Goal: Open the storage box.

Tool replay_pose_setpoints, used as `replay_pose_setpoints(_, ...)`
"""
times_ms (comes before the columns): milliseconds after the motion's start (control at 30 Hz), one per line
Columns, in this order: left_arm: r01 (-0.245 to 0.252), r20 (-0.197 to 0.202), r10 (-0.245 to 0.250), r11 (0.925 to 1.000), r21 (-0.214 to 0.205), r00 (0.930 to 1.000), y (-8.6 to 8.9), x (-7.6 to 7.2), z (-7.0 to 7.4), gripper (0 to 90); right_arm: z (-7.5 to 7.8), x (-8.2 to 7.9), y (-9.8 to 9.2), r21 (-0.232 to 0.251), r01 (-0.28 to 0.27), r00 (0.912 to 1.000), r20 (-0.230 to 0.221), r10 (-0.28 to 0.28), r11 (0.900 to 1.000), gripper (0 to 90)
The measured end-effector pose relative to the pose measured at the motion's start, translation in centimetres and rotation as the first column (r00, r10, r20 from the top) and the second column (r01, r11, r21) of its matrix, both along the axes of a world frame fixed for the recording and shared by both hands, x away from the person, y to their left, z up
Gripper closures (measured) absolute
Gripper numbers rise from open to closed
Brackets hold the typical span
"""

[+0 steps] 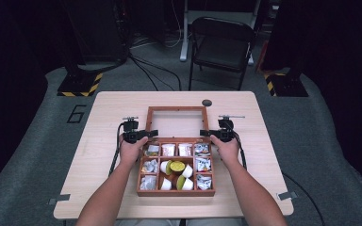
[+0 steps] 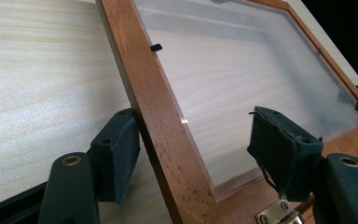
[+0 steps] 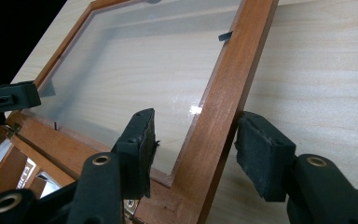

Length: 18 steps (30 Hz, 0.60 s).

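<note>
- Between left gripper [image 2: 193, 154] pads: lid [image 1: 176, 122] left rail, one pad touching, jaws apart.
- Right gripper [image 3: 193, 154] straddles right rail, slack.
- Lid lies flat, opened away from box [image 1: 176, 192].

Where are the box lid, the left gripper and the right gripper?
box lid [image 1: 176, 109]: high view, far frame rail.
left gripper [image 2: 189, 147]: left gripper view, midway between its fingertips.
right gripper [image 3: 196, 147]: right gripper view, midway between its fingertips.

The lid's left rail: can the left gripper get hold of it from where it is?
Probably yes. The left gripper already straddles the lid rail: one pad sits at its outer face, the other over the clear pane, not pressing. Nothing stands between; closing should clamp it.
</note>
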<state>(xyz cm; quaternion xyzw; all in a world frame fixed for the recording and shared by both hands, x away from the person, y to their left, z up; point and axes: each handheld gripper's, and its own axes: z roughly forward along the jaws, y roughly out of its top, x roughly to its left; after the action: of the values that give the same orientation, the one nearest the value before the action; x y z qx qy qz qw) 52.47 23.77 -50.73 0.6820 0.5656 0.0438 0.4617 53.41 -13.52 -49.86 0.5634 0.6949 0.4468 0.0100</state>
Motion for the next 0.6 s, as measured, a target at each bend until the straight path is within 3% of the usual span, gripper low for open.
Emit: replay_pose_setpoints(600, -0.019, -0.044, 0.019, 0.9998, -0.002, 0.9988, -0.12, 0.21, -0.07, 32.5, -0.32, 0.20, -0.15, 0.031, 0.013, 0.9987, -0.049, -0.011, 0.9994, 47.2)
